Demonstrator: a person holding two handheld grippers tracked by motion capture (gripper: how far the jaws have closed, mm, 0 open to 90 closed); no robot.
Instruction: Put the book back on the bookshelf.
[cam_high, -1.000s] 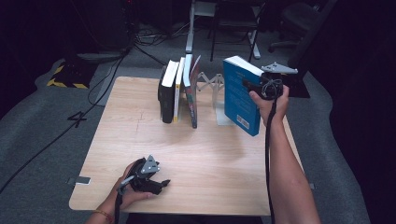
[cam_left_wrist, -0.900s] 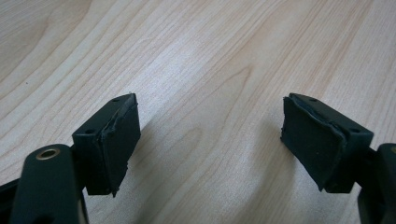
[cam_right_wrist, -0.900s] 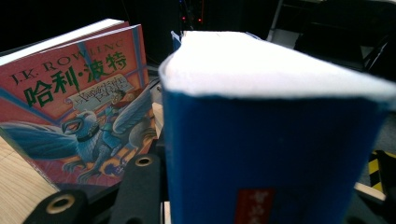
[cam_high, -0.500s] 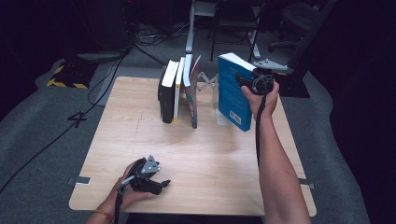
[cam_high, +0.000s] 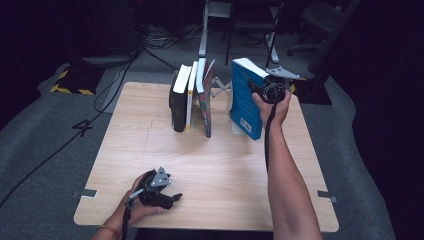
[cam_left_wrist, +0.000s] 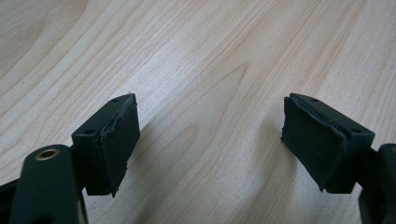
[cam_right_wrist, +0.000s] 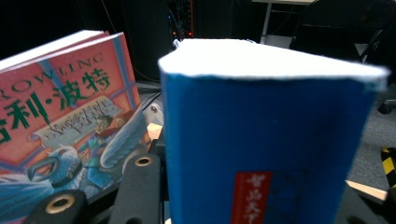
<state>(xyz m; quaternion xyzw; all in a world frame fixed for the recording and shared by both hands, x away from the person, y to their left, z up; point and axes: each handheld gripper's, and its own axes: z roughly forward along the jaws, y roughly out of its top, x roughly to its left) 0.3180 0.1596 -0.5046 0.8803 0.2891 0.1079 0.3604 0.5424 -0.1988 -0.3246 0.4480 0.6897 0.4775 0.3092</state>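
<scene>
Far side of the worktop: a thick blue book (cam_high: 246, 100) stands upright on the wood, to the right of a short row of books and apart from it.
Blue book: white page edges face up, and the cover carries a white label low down; the right claw view shows a red label with lettering on its blue spine (cam_right_wrist: 261, 154).
Right claw (cam_high: 272, 91): held high at the book's upper right corner, its jaws on either side of the thick book and pressed to it, so it has the book gripped; a grey plate sits on top and a black cable trails down the forearm.
Row of books (cam_high: 192, 97): upright, with a black one at the left end and a colourful one (cam_high: 207, 100) leaning at the right end; the right claw view shows that last cover (cam_right_wrist: 65, 126) as orange-red with green characters.
Left claw (cam_high: 161, 192): lies low at the near edge of the worktop (cam_high: 215, 165), cupped in the left hand.
Left claw's jaws: wide apart, nothing between the pads (cam_left_wrist: 116, 140), bare wood grain beneath them.
</scene>
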